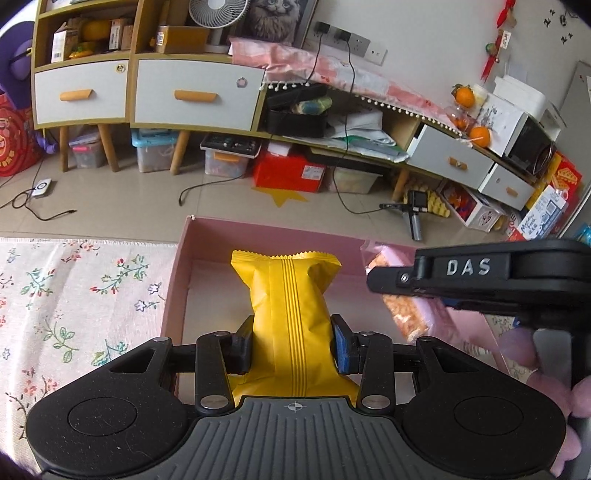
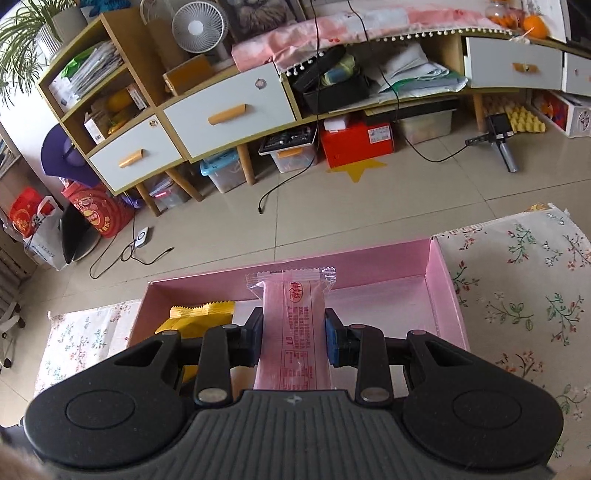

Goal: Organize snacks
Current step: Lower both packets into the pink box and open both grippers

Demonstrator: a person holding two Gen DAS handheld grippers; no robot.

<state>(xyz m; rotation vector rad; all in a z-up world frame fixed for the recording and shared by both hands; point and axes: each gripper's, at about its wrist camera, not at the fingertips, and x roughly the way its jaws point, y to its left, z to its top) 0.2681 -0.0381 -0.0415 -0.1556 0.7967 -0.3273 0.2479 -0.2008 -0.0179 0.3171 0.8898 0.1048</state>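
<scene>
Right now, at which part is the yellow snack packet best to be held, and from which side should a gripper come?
Probably at its middle, as the left gripper holds it now. The yellow snack packet is long, with crimped ends and a back seam running lengthwise, so the fingers close across the narrow width, one pad on each long side. Approach along its length from the near end, above the pink box.

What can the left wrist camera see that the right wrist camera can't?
Only the left wrist view shows the left gripper squeezing the yellow snack packet, and the right gripper's "DAS" side. Only the right wrist view shows the right gripper pinching the pink snack bar, plus a potted plant. Both show the pink box, the floral cloth and the white fan.
</scene>
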